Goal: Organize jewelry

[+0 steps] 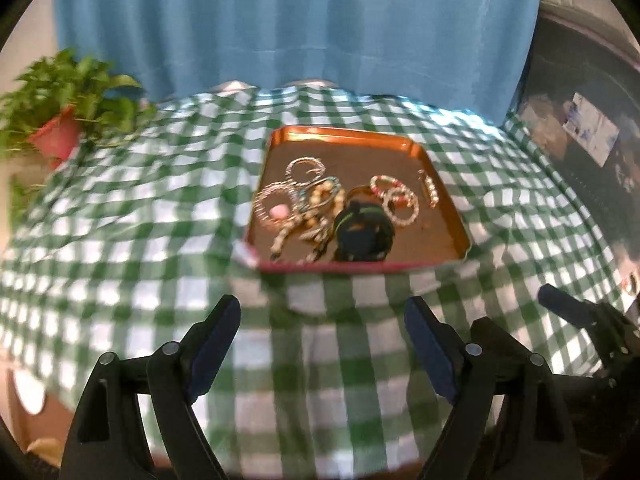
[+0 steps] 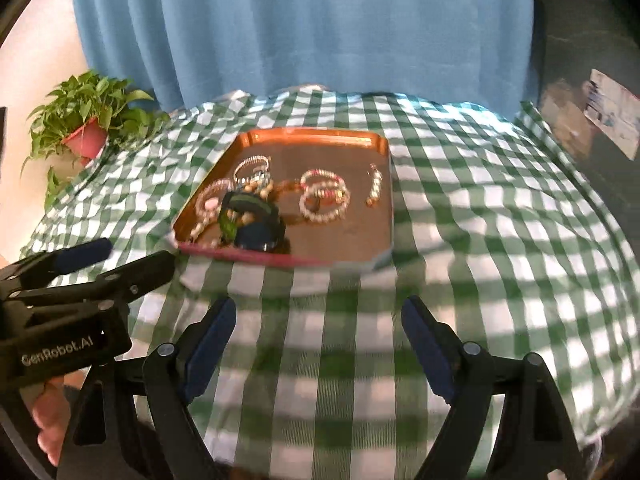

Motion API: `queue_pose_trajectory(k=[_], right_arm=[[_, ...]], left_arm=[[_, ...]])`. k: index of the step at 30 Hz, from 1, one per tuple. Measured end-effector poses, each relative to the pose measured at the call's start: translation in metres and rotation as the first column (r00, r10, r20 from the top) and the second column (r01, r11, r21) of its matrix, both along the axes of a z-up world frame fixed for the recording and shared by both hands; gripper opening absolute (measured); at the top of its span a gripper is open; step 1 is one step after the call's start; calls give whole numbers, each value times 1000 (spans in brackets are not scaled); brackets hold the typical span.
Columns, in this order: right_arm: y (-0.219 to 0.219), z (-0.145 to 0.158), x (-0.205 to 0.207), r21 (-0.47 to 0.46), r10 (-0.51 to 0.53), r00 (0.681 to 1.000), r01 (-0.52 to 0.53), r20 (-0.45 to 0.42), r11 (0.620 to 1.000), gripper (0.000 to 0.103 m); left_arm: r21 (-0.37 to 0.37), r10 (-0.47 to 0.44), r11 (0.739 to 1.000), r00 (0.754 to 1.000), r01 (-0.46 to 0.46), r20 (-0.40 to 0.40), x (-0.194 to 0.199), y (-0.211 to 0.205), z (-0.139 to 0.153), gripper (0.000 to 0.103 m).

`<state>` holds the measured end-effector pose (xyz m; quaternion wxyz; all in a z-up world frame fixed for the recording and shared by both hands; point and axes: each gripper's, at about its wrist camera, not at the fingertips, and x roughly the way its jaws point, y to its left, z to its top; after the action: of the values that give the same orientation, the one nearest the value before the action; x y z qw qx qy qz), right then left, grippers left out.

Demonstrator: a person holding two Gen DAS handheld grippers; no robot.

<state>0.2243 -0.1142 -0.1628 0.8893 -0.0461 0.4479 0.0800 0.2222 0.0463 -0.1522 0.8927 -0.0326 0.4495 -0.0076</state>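
Here the copper tray [image 2: 384, 200] holds tangled bracelets [image 2: 324, 200]; both tools gape empty.

Shiny tray on soft checked cloth

The copper-coloured metal tray [image 2: 382, 240] looks glossy; under it lies matt woven tablecloth [image 2: 500, 240]. On the tray, beaded bracelets [image 2: 324, 196] glint; behind it hangs smooth blue curtain [image 2: 304, 24].

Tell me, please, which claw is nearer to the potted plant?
Left. The left claw hangs open on the potted plant side of the tray; the right claw, also open, sits farther from it, before the tray.
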Motion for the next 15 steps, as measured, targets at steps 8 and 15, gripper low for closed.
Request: queue_pose_trajectory(k=[8, 15], right_arm=[[3, 58, -66, 33, -6, 998, 4, 60, 999, 83], [7, 120, -119, -40, -37, 989, 43, 141, 998, 90]], left_arm=[[22, 50, 998, 990, -53, 128, -87, -14, 77, 84], [67, 87, 993, 978, -101, 192, -143, -26, 139, 84]])
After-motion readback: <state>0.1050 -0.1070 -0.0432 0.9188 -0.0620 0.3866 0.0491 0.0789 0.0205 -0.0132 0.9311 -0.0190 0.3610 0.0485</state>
